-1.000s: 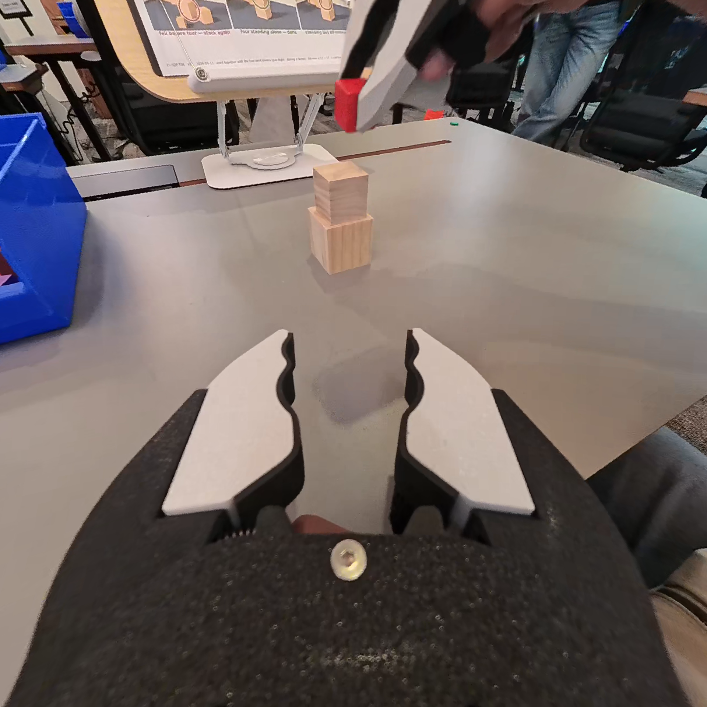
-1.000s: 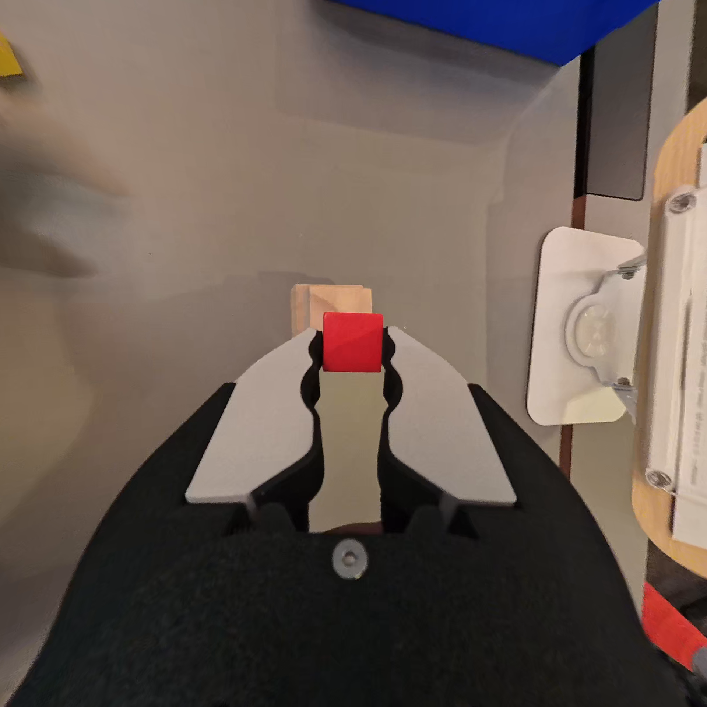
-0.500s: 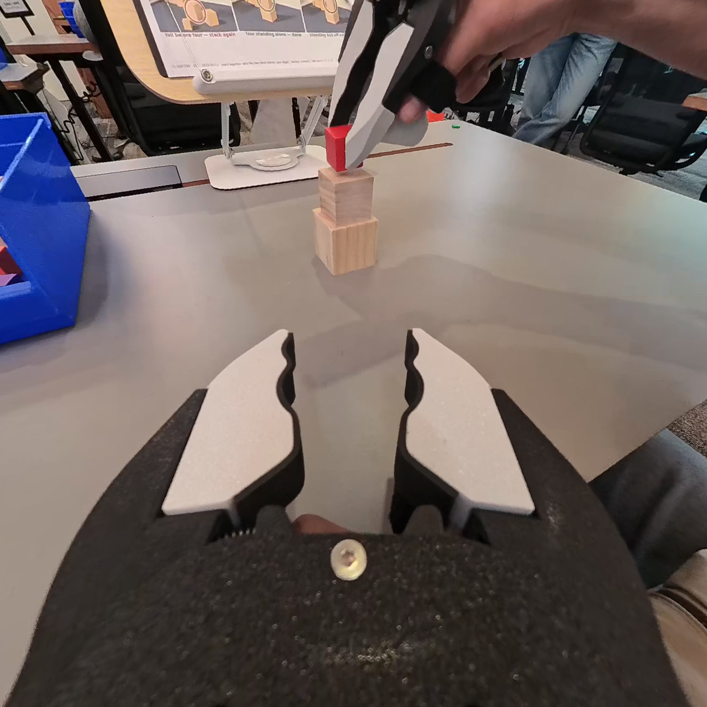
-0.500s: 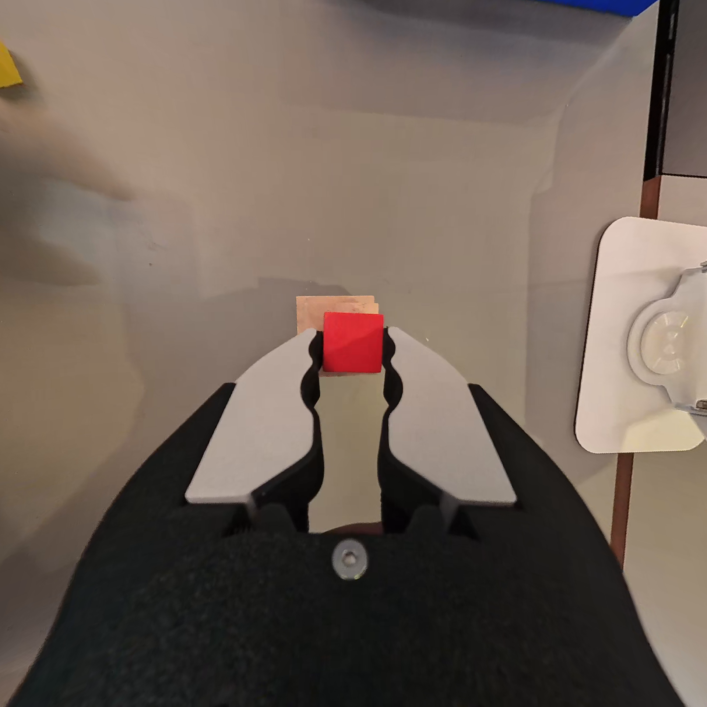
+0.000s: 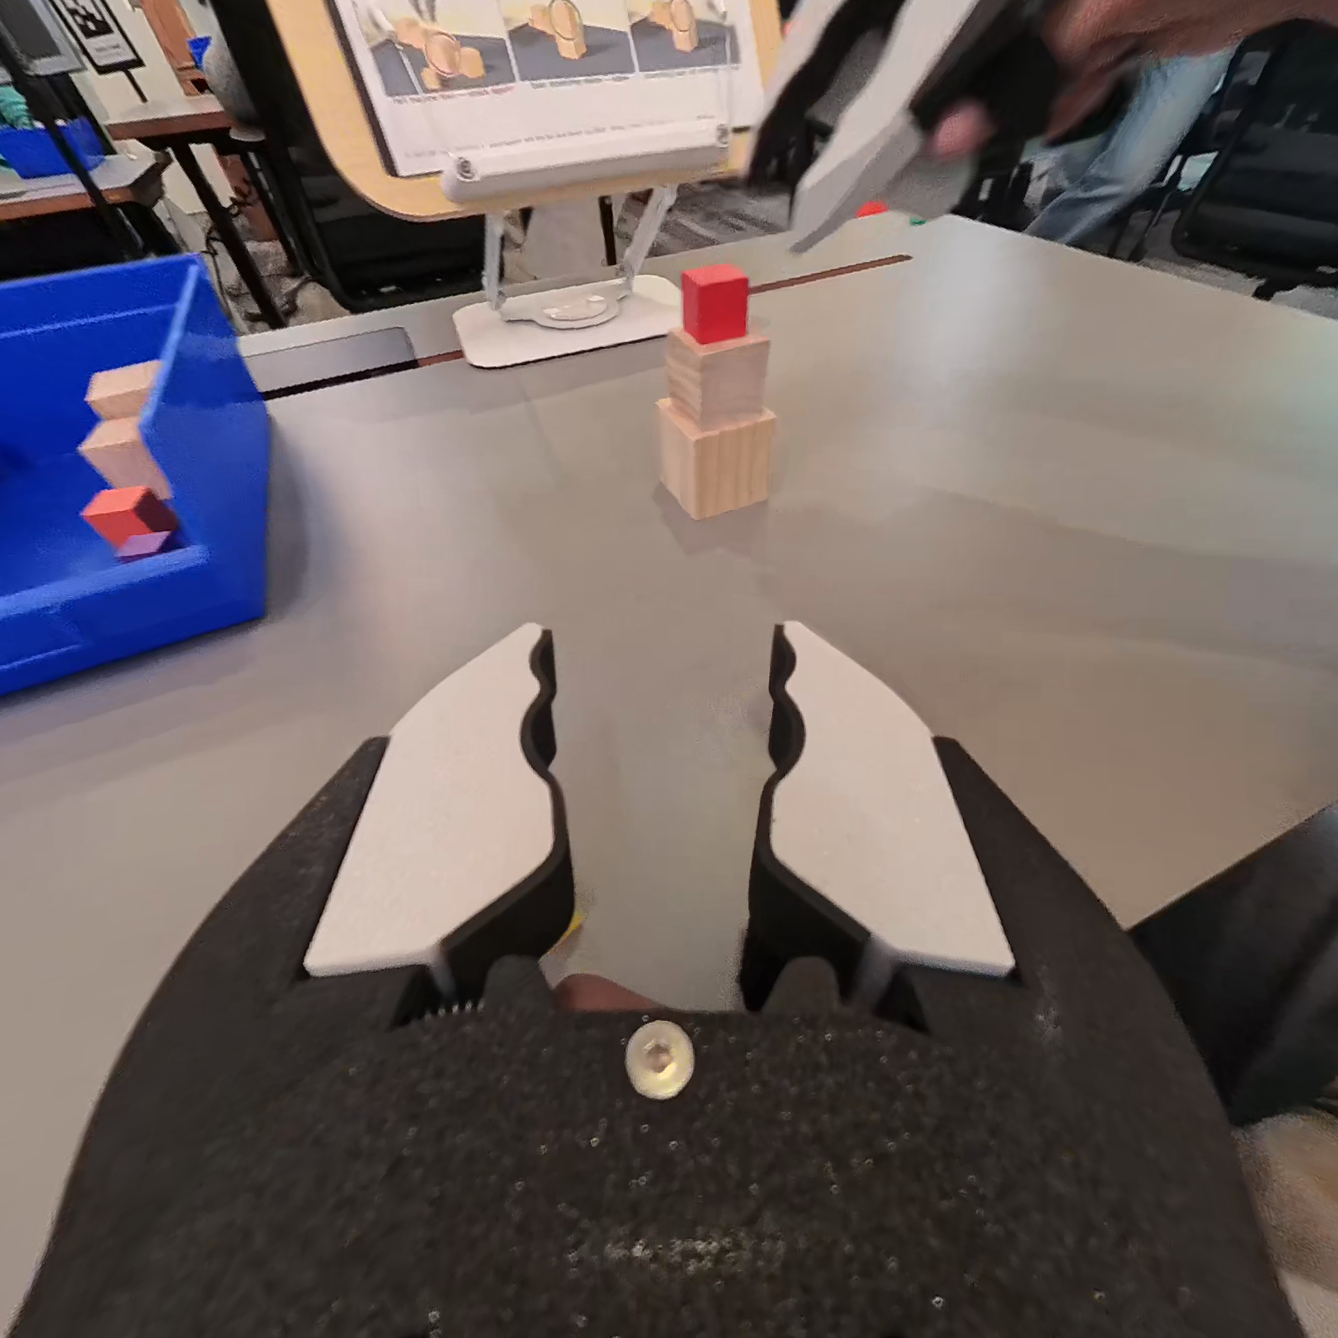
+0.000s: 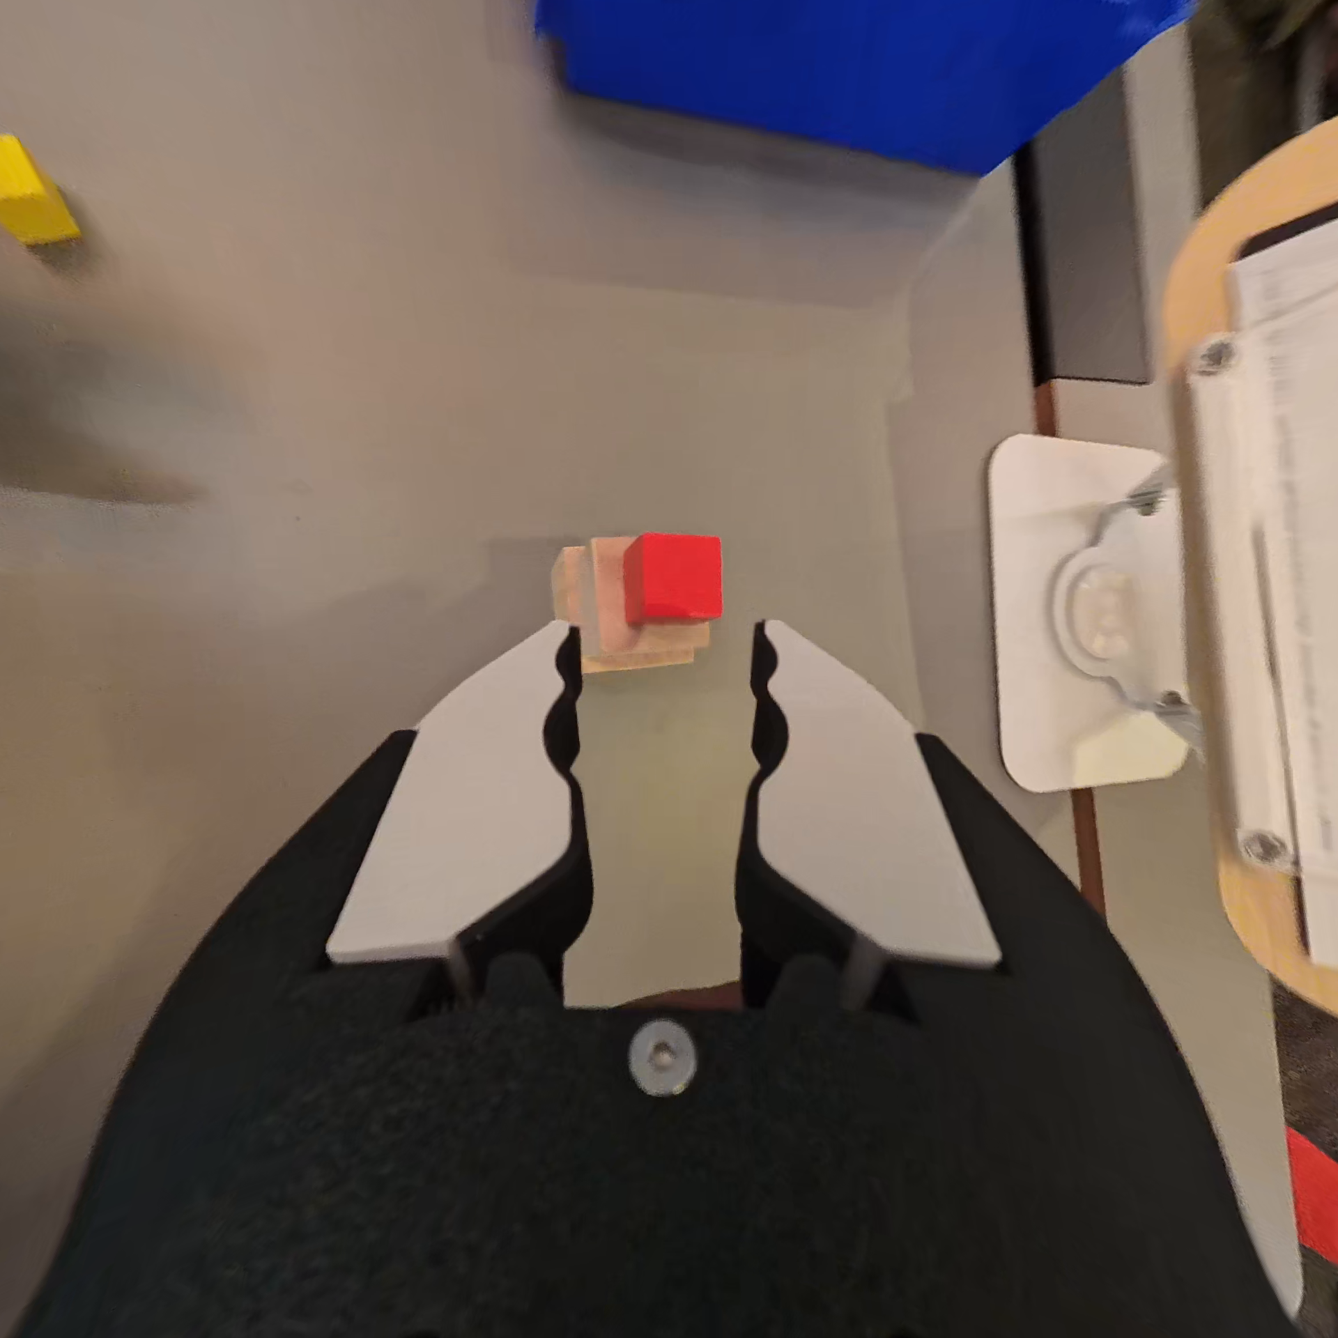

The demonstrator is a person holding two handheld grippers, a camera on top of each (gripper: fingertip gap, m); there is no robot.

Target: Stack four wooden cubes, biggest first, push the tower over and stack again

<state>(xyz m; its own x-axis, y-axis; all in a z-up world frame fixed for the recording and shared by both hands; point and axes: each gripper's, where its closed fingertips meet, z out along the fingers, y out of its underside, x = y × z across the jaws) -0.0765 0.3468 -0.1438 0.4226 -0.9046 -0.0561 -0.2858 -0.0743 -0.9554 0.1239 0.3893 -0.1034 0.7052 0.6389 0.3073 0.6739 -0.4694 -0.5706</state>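
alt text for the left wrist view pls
A three-cube tower stands on the grey table: red cube on a medium wooden cube on a large wooden cube. The open left gripper fills the foreground; a blue bin sits left.

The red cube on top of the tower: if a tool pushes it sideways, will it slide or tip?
The red cube is small with flat faces, so it probably slides rather than rolls. It sits off-centre on the middle wooden cube, so it may drop off soon. It looks light.

red cube (image 5: 714,303), blue bin (image 5: 130,463), yellow block (image 6: 29,192)
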